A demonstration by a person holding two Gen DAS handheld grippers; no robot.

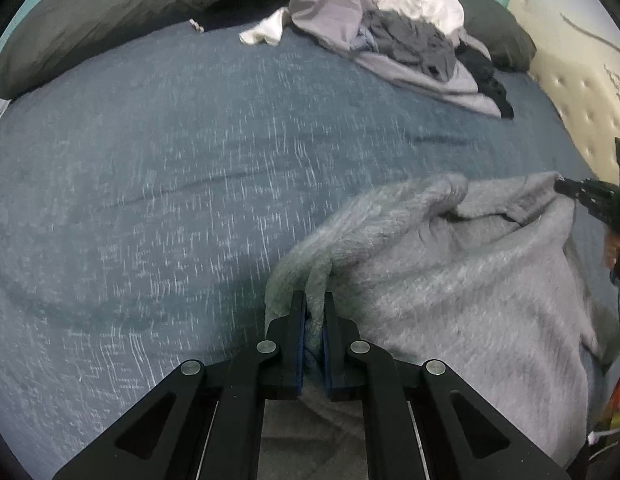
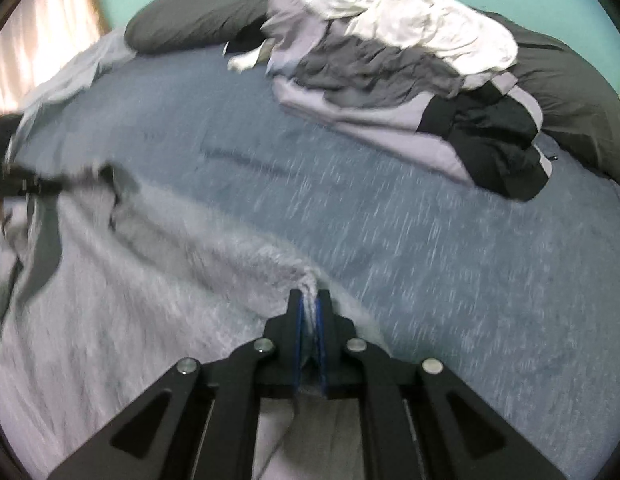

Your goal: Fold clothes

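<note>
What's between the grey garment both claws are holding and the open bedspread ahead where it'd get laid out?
Nothing visible. Left claw and right claw are each shut on an edge of the grey fleece garment. The blue bedspread ahead is bare; the pile of clothes sits farther back by the dark pillows.

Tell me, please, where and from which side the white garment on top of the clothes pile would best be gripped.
Probably at the rumpled crest of the white garment, coming from above. It lies uppermost on the clothes pile, and its raised folds give the jaws a ridge to pinch without catching the darker pieces underneath.
</note>
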